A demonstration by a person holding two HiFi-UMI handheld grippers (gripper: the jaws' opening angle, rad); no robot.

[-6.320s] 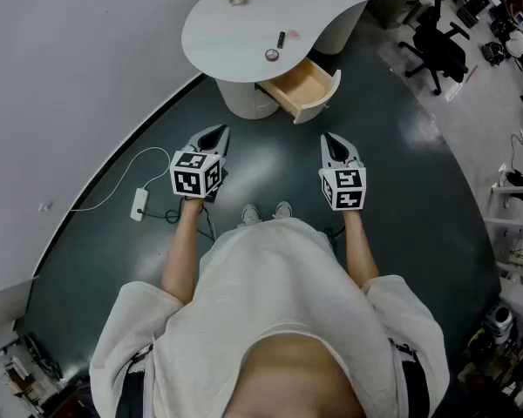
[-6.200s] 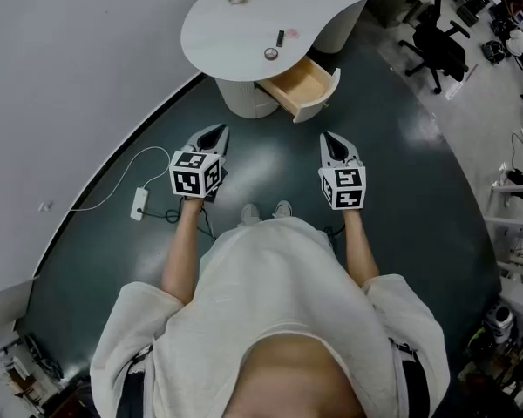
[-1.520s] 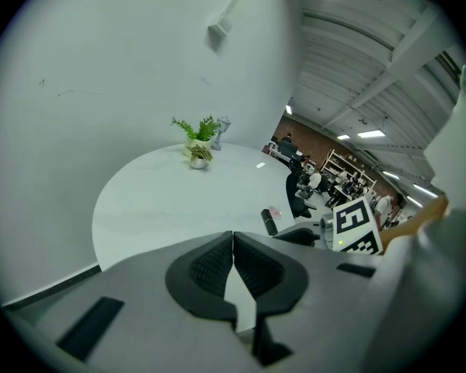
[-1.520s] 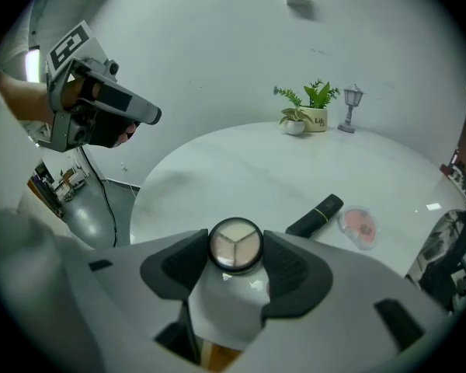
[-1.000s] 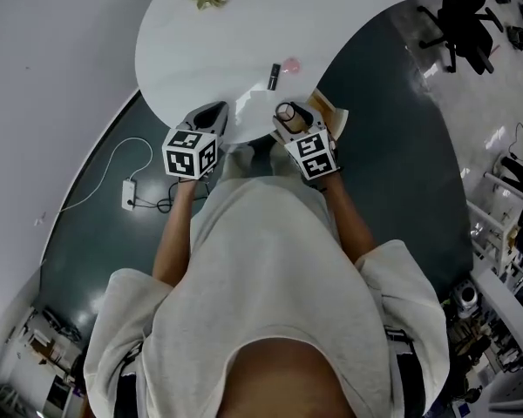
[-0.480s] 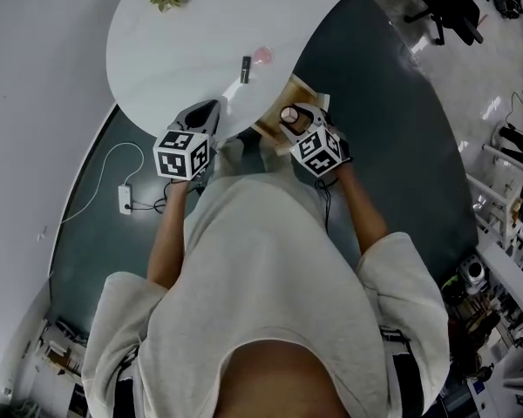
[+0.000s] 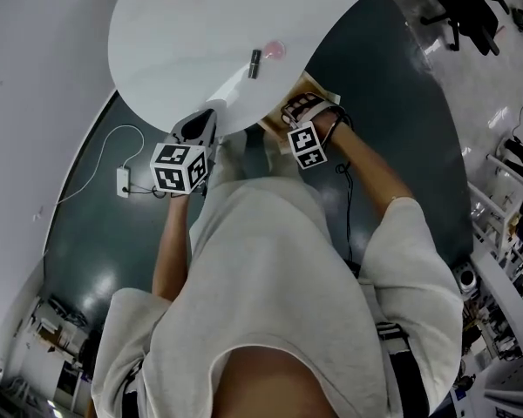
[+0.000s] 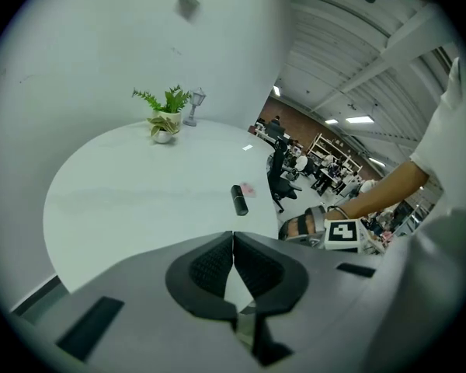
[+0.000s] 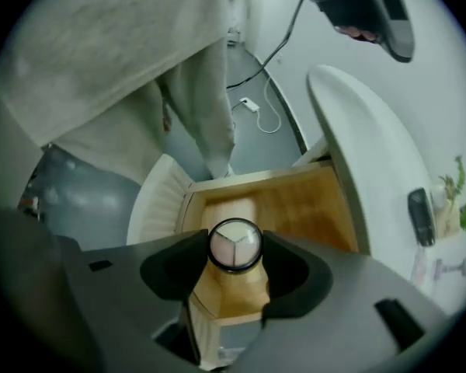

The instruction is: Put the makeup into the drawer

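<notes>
My right gripper (image 7: 302, 110) is on the move. 1 second back it sat level with the edge of the table (image 7: 183, 33). Now it has dropped and rolled at the wrist, so its marker cube faces the head camera at centre frame and the jaws aim straight down.

In the right gripper view the round compact (image 9: 234, 245) is pinched between both pads, which stand fairly wide around its rim. Directly behind it lies the open drawer (image 9: 295, 200), its wooden floor filling the middle of the picture. So the compact is off the table and hanging above the drawer, not yet set down. I judge the release comes next, once it sits lower between the walls.

My left gripper (image 8: 233, 264) hangs by the table's near edge, left of centre in the head view and angled down at the tabletop. Its jaws are closed together with nothing in them.

Still on the table, upper centre of the head view, are 1 dark tube (image 7: 255, 62) and, just beside it, 1 pink item (image 7: 275, 50). I reckon those 2 are for later trips.
</notes>
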